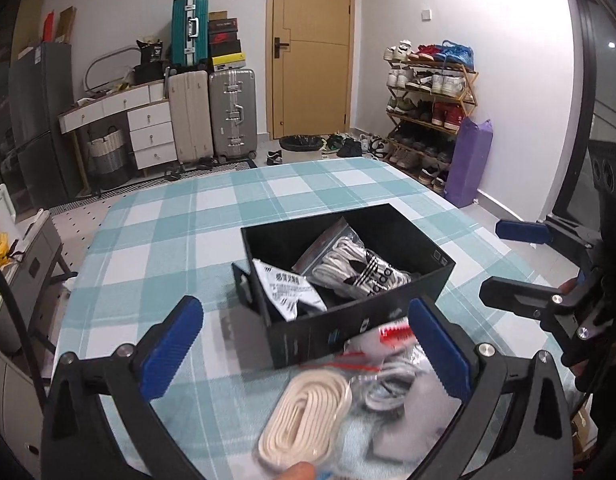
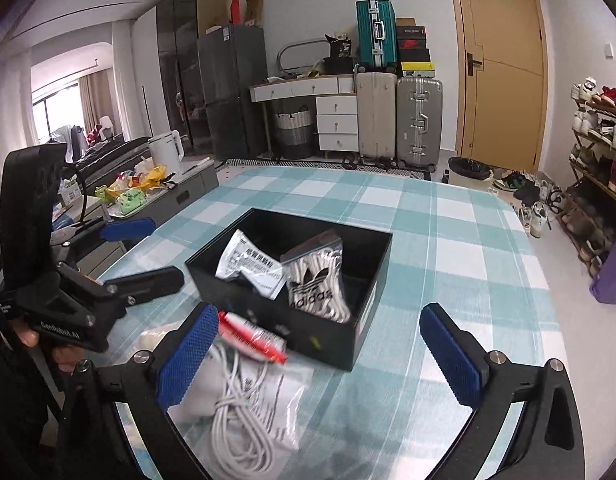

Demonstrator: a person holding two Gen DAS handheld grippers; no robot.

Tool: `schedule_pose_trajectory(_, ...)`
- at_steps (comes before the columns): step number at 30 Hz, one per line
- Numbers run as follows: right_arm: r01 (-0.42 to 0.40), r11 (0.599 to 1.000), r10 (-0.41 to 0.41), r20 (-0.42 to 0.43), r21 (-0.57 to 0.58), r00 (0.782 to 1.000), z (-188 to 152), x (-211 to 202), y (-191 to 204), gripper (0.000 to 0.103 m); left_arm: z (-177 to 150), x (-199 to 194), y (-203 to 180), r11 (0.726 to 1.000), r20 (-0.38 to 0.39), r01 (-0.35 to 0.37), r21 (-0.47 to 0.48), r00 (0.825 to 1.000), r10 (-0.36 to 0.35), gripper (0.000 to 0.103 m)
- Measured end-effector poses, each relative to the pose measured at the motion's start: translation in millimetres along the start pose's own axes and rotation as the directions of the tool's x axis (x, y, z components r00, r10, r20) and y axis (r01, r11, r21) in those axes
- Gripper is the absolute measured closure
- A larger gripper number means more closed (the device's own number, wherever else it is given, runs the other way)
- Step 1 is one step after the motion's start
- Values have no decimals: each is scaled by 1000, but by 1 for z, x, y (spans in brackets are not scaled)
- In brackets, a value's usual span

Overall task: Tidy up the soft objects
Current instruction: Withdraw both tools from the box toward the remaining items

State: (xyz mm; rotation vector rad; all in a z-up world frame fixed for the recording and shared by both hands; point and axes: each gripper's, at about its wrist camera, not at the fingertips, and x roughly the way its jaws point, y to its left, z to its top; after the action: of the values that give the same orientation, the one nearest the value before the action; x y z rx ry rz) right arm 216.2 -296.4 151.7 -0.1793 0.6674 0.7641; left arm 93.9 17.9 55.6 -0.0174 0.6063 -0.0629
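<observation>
An open black box [image 1: 304, 340] [image 2: 373, 280] stands on the checked tablecloth. Inside lie a clear bag of white Adidas laces [image 1: 355, 268] [image 2: 315, 280] and a white printed packet [image 1: 288, 288] [image 2: 248, 264]. In front of the box lie a bag of cream laces [image 1: 304, 412], a bag of white cord [image 1: 383, 388] [image 2: 244, 404] and a red-striped zip bag [image 1: 391, 330] [image 2: 252, 338]. My left gripper [image 1: 306, 308] [image 2: 168, 250] is open above these bags, holding nothing. My right gripper [image 2: 317, 314] [image 1: 491, 260] is open too, over the box's near corner, empty.
The teal checked cloth [image 1: 188, 216] covers the table to its far edge. Beyond stand suitcases [image 1: 232, 114], a white drawer desk [image 1: 148, 124], a wooden door [image 1: 315, 48] and a shoe rack [image 1: 427, 112] with a purple bag [image 1: 467, 160]. A grey bench with clutter [image 2: 168, 188] sits left.
</observation>
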Motion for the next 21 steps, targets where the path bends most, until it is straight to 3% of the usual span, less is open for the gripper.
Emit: schedule_pose_trajectory(21,-38,999,38,-39,-15,999,-36,-4,27,1,-58,-13,13,996,-52,-69,-58,996,66,0)
